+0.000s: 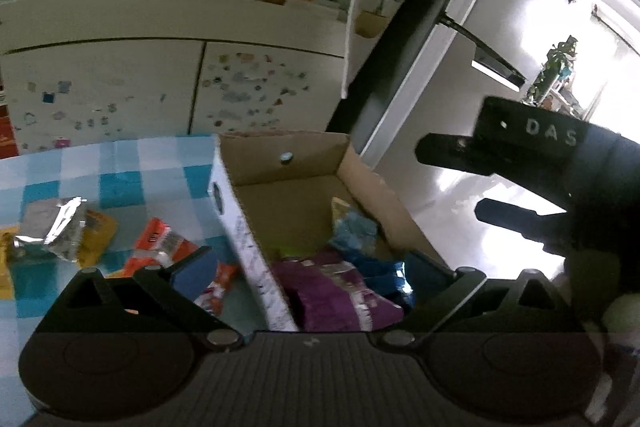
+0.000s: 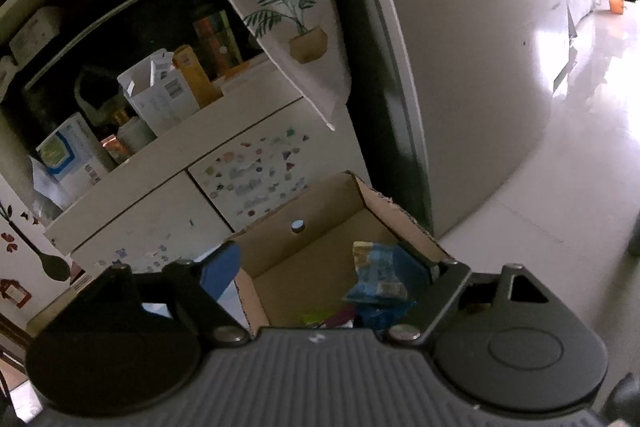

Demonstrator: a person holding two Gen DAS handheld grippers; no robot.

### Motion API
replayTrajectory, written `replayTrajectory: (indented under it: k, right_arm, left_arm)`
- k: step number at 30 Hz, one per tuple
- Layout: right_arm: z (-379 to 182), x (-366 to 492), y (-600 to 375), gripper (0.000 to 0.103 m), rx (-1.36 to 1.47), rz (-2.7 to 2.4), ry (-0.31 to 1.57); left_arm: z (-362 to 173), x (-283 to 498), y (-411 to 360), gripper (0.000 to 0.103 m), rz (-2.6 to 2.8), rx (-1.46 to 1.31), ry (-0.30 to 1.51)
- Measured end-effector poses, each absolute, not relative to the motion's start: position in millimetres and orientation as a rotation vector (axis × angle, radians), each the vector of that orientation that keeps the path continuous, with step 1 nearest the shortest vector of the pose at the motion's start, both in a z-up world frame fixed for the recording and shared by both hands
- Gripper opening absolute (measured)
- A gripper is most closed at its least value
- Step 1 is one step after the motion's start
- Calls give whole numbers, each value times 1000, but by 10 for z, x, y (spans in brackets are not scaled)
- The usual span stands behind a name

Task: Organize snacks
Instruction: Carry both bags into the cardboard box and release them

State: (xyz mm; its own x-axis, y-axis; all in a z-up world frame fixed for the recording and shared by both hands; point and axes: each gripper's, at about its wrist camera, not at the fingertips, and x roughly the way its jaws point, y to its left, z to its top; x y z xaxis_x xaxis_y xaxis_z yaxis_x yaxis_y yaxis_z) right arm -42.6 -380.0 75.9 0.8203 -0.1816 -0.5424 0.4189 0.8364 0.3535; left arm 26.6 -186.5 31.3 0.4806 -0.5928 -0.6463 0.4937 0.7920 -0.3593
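Cardboard box (image 1: 288, 183) sits open-topped at the edge of the table, on the blue-and-white checked tablecloth (image 1: 120, 167); inside it lie a purple snack packet (image 1: 336, 291) near the close end, and a light-blue snack packet (image 1: 356, 231) further in against the right wall, same blue packet (image 2: 380, 279) visible from the right wrist view; a small round fastener (image 1: 286, 157) shows on the box's far wall; the box's left side panel is white with dark print. Outside the box, on the cloth to its left: an orange-and-white snack packet (image 1: 160, 241), a silver foil packet (image 1: 56, 227) overlapping a yellow one (image 1: 96, 235). Left gripper (image 1: 308, 275) hangs over the near end of the box, fingers spread wide, one blue pad (image 1: 192, 271) outside the left wall, the other over the box's contents; nothing pinched between them. Right gripper (image 2: 320, 267) points down into the box from the right, fingers apart, the blue packet lying between them; pads not seen pressing on it; its black body also shows at the right edge of the left view. Behind: white cabinet (image 1: 160, 75) with stickers on its doors, shelf of cartons above, a plant-print cloth (image 2: 288, 11) hanging beside a grey refrigerator (image 2: 480, 87); glossy pale floor to the right.
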Motion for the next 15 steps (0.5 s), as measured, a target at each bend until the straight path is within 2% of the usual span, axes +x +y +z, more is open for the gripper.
replayTrajectory:
  k: [15]
  right_arm:
    - [721,-304,-3592,84,435,-268,548]
  left_arm:
    - [349,367,-1164,102,-615,-53,808]
